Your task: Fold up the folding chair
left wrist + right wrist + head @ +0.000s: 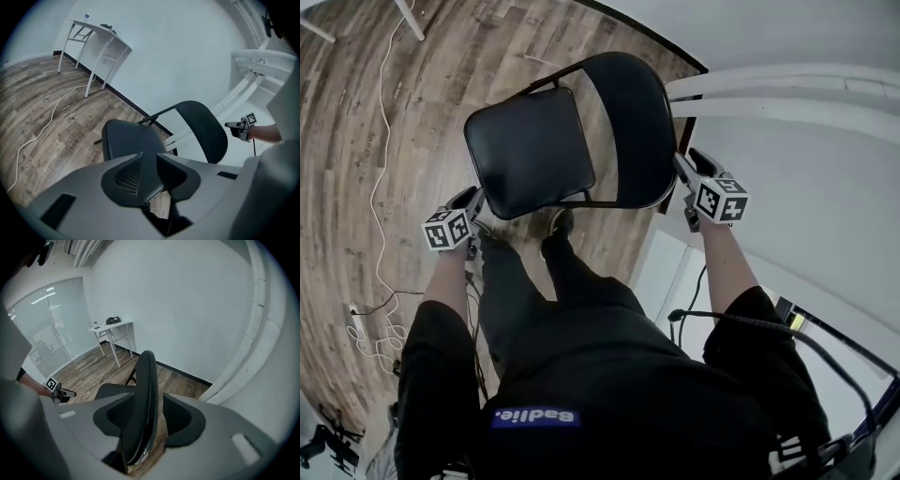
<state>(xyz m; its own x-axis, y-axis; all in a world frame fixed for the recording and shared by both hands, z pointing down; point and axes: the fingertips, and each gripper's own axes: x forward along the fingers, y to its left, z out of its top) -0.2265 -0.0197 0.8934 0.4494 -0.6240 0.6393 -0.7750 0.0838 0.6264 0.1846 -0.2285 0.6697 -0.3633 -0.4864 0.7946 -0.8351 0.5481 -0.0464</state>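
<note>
Wood-plank floor, folding chair standing, white cable trailing

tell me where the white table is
In the left gripper view the table stands at upper left, against the wall and well beyond the chair.

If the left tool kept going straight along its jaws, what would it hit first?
Most likely the chair seat: its near edge sits just beyond the left tool's slightly parted jaws. Nothing shows in between; the remaining gap is hard to judge.
</note>
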